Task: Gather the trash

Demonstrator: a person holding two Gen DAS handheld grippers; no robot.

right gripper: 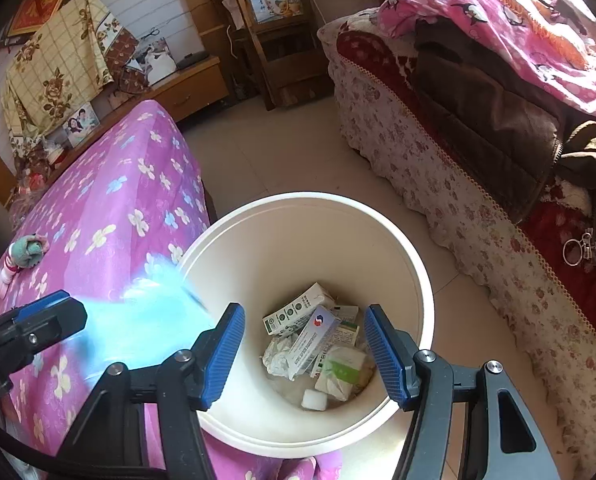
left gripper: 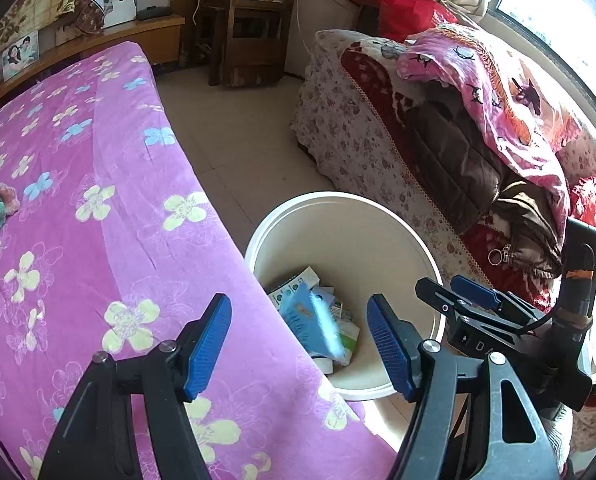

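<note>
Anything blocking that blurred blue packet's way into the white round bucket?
Nothing visible does. The blurred blue packet is loose ahead of the open left gripper, and the white round bucket has no lid.

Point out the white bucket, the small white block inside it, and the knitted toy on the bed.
white bucket [right gripper: 418,264]: right wrist view, on its far-right rim.
small white block [right gripper: 314,399]: right wrist view, on its top face.
knitted toy [right gripper: 27,250]: right wrist view, on its green body.

I see the bed [right gripper: 109,208] under its purple flowered sheet, a knitted green-pink toy [right gripper: 27,250] at its 9 o'clock edge. On the tiled floor [right gripper: 281,152], the white bucket [right gripper: 414,248] touches the bed's 3 o'clock side.
</note>
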